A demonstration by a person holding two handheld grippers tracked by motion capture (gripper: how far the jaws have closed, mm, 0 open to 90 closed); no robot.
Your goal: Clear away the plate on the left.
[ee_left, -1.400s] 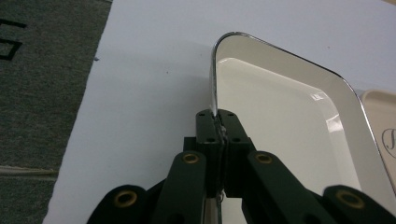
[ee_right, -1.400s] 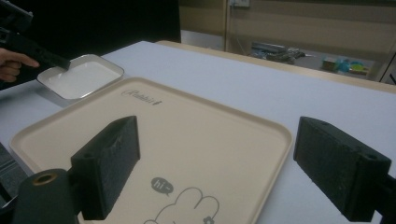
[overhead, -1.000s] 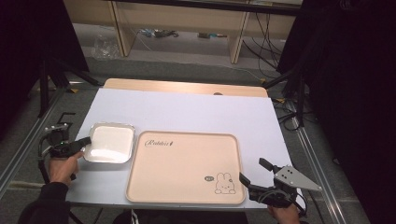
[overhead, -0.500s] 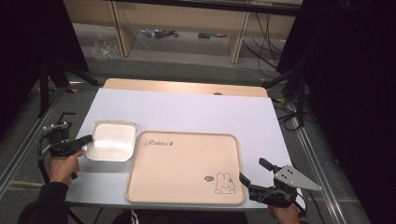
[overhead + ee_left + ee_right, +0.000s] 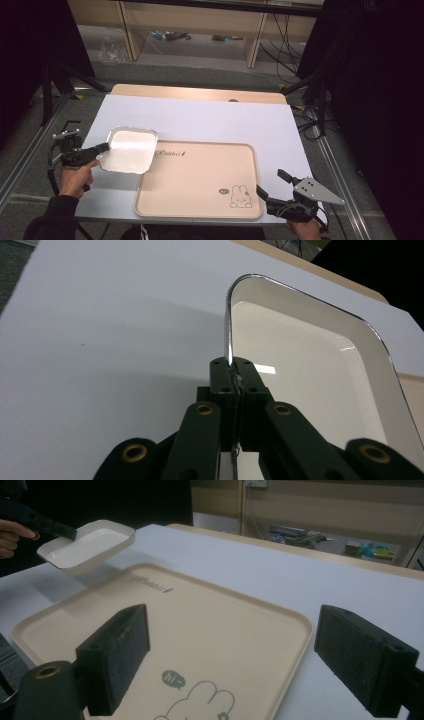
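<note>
A white rectangular dish (image 5: 129, 149) hangs a little above the table, tilted, its right side over the left edge of the beige rabbit tray (image 5: 200, 175). My left gripper (image 5: 102, 148) is shut on the dish's left rim. In the left gripper view the jaws (image 5: 233, 371) pinch the thin rim of the dish (image 5: 310, 355). My right gripper (image 5: 271, 182) stands open by the tray's front right corner, with nothing between its pads. The right gripper view has the open gripper (image 5: 240, 655) over the tray (image 5: 210, 615), with the lifted dish (image 5: 90, 542) far off at the left.
A white sheet (image 5: 200, 120) covers the table, with a strip of wooden tabletop (image 5: 200, 93) showing at the back. Metal frame rails (image 5: 330, 165) run along both sides. Shelving and cables stand on the floor behind.
The left gripper has lifted the dish and carried it right, so it now overlaps the tray's left edge. The right gripper has kept still.
</note>
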